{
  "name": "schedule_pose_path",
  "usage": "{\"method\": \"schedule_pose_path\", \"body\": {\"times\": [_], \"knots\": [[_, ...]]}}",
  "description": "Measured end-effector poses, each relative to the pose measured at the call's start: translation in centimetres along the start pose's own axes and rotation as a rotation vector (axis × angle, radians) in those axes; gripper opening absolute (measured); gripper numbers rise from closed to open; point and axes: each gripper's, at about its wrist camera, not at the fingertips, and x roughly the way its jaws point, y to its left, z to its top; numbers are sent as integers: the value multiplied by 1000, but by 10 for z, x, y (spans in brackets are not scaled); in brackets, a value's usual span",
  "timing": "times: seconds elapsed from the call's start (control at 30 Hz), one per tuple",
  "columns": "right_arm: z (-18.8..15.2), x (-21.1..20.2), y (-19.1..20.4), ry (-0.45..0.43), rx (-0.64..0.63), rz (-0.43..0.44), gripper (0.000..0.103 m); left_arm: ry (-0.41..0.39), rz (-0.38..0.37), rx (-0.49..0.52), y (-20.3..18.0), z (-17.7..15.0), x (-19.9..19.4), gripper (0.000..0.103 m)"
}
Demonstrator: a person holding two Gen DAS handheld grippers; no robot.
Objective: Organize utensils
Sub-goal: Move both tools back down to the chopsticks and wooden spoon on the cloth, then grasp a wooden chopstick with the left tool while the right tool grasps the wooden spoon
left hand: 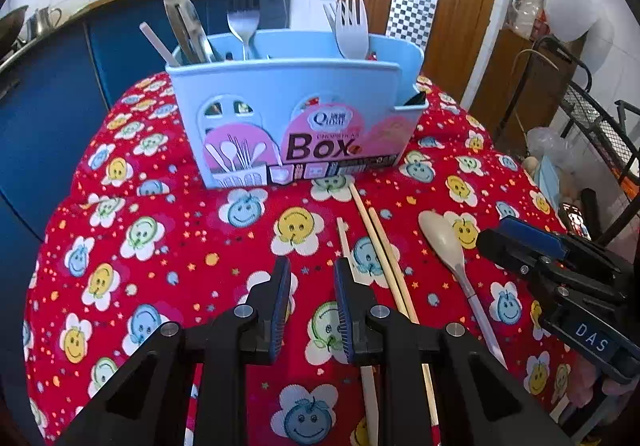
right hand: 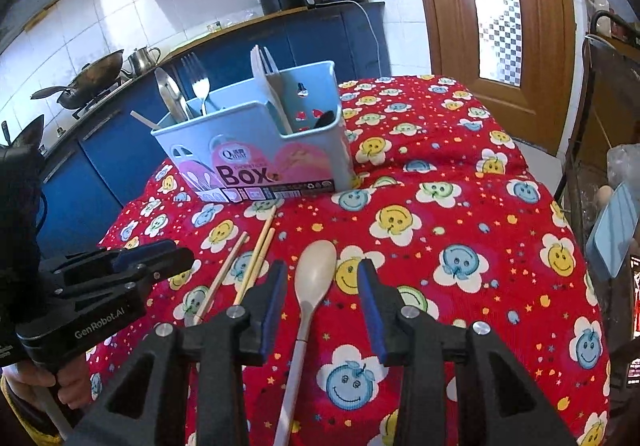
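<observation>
Right gripper (right hand: 323,280) hangs released, its jaws straddling the cream spoon (right hand: 314,278) flat on the red cloth (right hand: 460,214); left gripper (left hand: 312,278), empty, hovers beside the chopsticks (left hand: 384,254), utensil box (right hand: 256,150) beyond.

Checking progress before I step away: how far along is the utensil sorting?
Done: forks and metal utensils already stand in the blue box. In hand: nothing held; the right hand-held gripper is open around the spoon, and the left hand-held gripper is empty beside the chopsticks. Left: spoon and chopsticks lie on the tablecloth.
</observation>
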Motion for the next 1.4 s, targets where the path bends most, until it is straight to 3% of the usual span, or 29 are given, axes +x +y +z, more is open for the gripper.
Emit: {"method": "schedule_pose_path", "body": {"times": [0.47, 0.77, 0.9, 1.13, 1.4], "knots": [[-4, 3, -6, 14, 16, 2, 40, 133, -107, -6, -8, 2, 22, 22], [-5, 3, -11, 17, 26, 4, 40, 167, -78, 37, -15, 4, 28, 21], [-6, 4, -11, 20, 25, 5, 40, 156, -75, 20, -13, 4, 29, 8], [-6, 4, -7, 46, 9, 8, 40, 122, -127, -52, 0, 1, 24, 5], [-4, 8, 5, 122, -23, 9, 40, 2, -134, -106, 25, 3, -5, 5]]}}
